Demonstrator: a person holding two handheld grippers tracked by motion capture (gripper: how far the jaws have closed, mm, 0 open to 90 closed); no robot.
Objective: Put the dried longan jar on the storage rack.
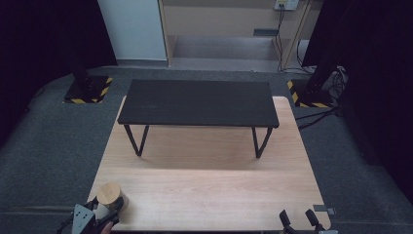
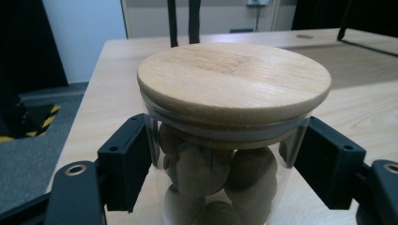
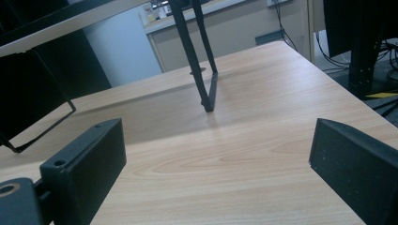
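A light wooden table (image 1: 209,190) takes up the middle of the high view, and a low black shelf (image 1: 198,102) on thin metal legs stands across its far half, leaving the near half bare as working room. At the near left corner stands a glass jar (image 1: 110,196) with a round wooden lid (image 2: 233,79), close to the person's side and so easy to reach. The left gripper (image 1: 97,214) comes in behind it from the bottom edge; its jaws sit on either side of the glass wall just under the lid, pressed against or all but touching it, which reads as a grasp on the jar, probably to lift or carry it. The right gripper (image 1: 301,218) waits at the near right corner, well apart from the jar, with its jaws spread wide and nothing between them, free to help later. The left gripper view reveals what the high view cannot: brown round balls (image 2: 202,168) packed inside the jar, perhaps wooden. The right gripper view gives the shelf's leg (image 3: 202,61) from low down and the open space beneath the shelf.
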